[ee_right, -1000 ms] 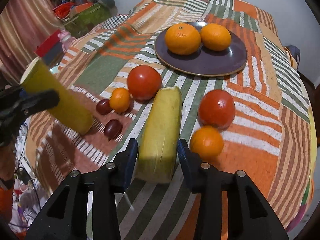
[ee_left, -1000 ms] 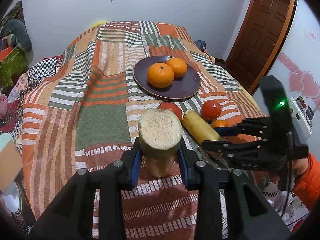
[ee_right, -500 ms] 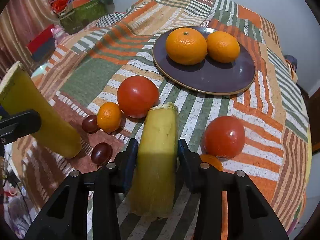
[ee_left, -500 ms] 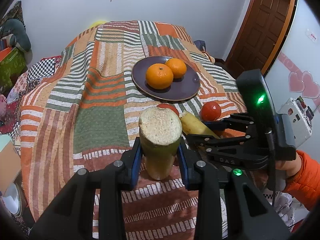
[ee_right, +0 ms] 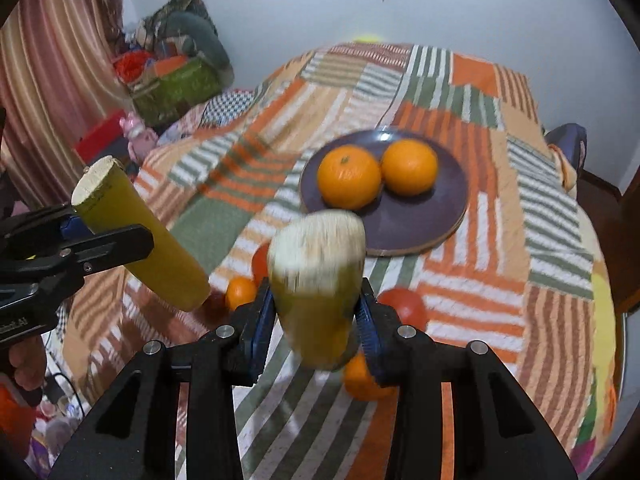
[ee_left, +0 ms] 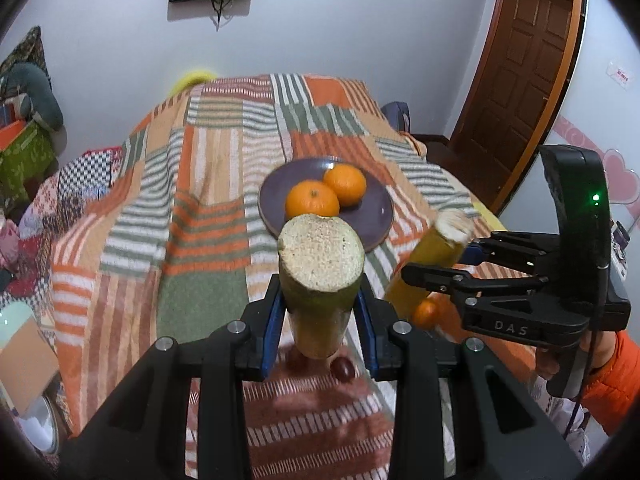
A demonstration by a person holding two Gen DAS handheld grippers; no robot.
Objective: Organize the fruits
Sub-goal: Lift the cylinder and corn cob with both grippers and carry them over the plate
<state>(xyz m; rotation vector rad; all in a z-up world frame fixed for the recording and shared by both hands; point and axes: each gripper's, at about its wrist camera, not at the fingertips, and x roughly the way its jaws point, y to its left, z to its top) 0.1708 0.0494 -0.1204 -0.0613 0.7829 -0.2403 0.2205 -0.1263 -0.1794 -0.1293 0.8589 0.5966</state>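
My left gripper (ee_left: 320,312) is shut on a yellow-green cane piece (ee_left: 320,272), held above the striped cloth; it also shows in the right wrist view (ee_right: 136,236). My right gripper (ee_right: 316,320) is shut on a second cane piece (ee_right: 316,280), lifted off the cloth and tilted up; it shows in the left wrist view (ee_left: 432,264) too. A purple plate (ee_right: 440,220) holds two oranges (ee_right: 348,178) (ee_right: 410,166) beyond both grippers. Tomatoes (ee_right: 404,306), small oranges (ee_right: 240,292) and a dark grape (ee_left: 343,368) lie on the cloth below.
The striped patchwork cloth (ee_left: 208,208) covers the table. A brown door (ee_left: 520,72) stands at the right. Boxes and clutter (ee_right: 172,80) lie left of the table. A person's orange sleeve (ee_left: 608,384) holds the right gripper.
My right gripper closed on the second cane piece and lifted it off the cloth, tilting it upward. My left gripper rose with its piece, and both views now look higher.
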